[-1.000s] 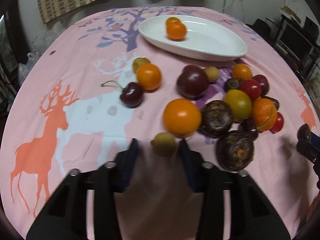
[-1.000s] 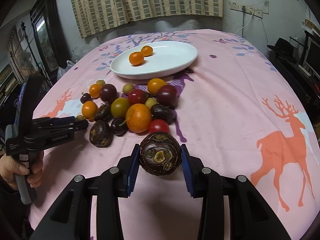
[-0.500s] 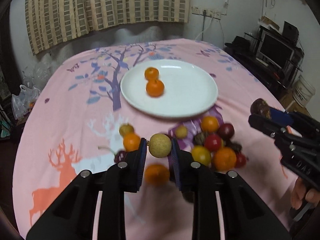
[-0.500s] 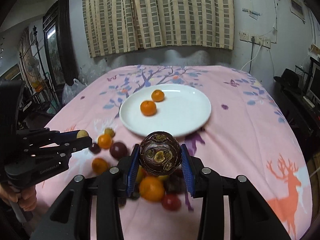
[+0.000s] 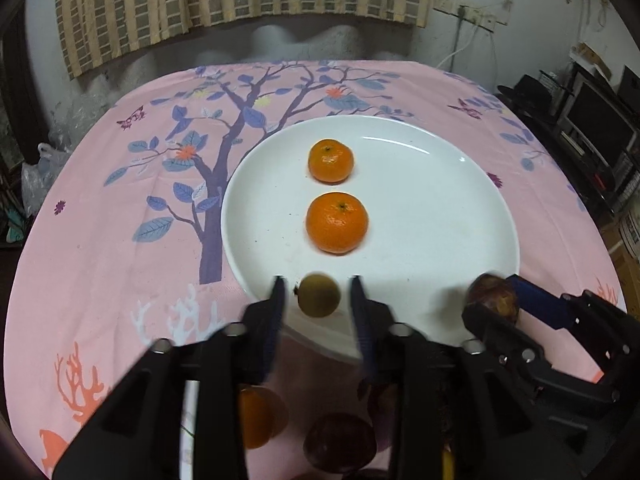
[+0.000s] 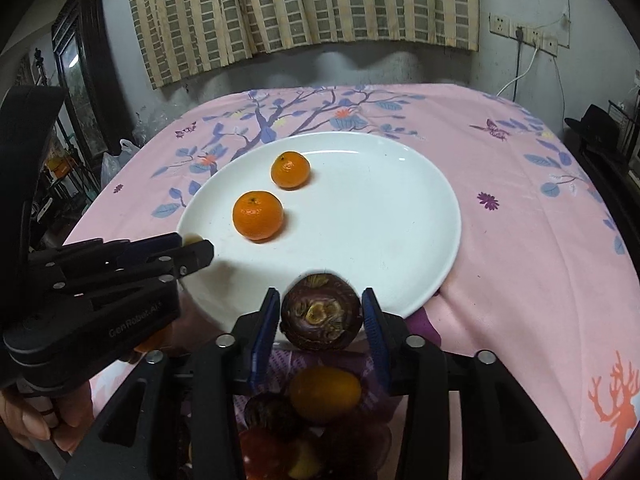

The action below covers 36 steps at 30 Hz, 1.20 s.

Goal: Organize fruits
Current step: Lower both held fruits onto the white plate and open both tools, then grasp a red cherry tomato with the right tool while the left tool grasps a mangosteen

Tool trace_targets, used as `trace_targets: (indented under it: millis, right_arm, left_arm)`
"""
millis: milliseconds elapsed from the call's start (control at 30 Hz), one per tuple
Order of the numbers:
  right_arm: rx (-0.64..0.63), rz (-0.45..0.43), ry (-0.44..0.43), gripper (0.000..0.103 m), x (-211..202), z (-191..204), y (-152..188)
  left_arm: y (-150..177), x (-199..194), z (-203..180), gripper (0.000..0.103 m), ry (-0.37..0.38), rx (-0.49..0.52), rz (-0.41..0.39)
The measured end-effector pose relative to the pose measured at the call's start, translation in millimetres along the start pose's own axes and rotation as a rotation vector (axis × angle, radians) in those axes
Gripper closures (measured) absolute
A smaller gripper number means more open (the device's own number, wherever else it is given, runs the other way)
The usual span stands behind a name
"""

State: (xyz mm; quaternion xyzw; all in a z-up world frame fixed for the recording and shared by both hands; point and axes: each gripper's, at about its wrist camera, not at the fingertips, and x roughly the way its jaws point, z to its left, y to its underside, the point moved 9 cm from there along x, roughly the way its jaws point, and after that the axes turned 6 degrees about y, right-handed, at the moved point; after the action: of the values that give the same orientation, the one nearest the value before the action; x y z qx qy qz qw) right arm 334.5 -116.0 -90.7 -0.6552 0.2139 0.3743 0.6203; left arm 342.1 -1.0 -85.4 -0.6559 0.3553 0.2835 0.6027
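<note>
Two hand-held grippers now hang over the near rim of the round white ceramic plate [image 5: 460,184], having come there from the loose fruit pile nearer the desk's front edge. Left hand-held gripper [image 5: 318,300]: its jaws have just been opening and stand apart, with clear gaps on both sides of the small round yellow-green fruit [image 5: 320,295] between them, so the fruit is released and seems to be dropping or settling at the plate's near rim; blur hides whether it touches the porcelain. Right hand-held gripper [image 6: 320,314]: its jaws have likewise just been opening, and narrow gaps show beside the dark purple-brown wrinkled round fruit [image 6: 321,312], which sits at the plate's near edge toward the desk's right side. Two glossy orange mandarins [image 5: 337,222] already lie on the plate, one behind the other, toward the desk's far edge. By this reading the plate count is going from two to four; the remaining pile, glimpsed under both grippers, is still to be moved. Orientation: neither fruit has a real long axis, both being near-spherical. The yellow-green fruit's dark stem nub points toward the desk's left edge. The purple fruit turns its pale scarred end toward the right wrist camera.
</note>
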Motion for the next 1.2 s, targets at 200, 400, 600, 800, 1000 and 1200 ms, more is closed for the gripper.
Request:
trace_targets:
  millis: [200,400,600,800,1000,1200]
  right_arm:
    - [0.009,-0.02,-0.006,0.053,-16,-3,9]
    - [0.002,-0.015,0.007,0.05,-47,-13,38]
    - [-0.016,-0.018,0.051,0.05,-83,-28,79]
    - [-0.024,0.039,0.065,0.05,-93,-30,125]
    - [-0.062,0.099,0.077,0.05,-82,-20,147]
    - [-0.092,0.117,0.105,0.051,-62,-13,144]
  left_arm:
    - [6,-20,-2,0.043,-0.013,0.03,-0.05]
    - [38,-52,7,0.024,-0.018,0.008,-0.069]
    - [84,-79,12,0.022,0.008,-0.019,-0.062]
    - [119,-99,11,0.022,0.012,-0.019,-0.063]
    - [146,-108,8,0.022,0.019,-0.007,-0.045]
    - [168,-102,5,0.022,0.024,0.009,0.0]
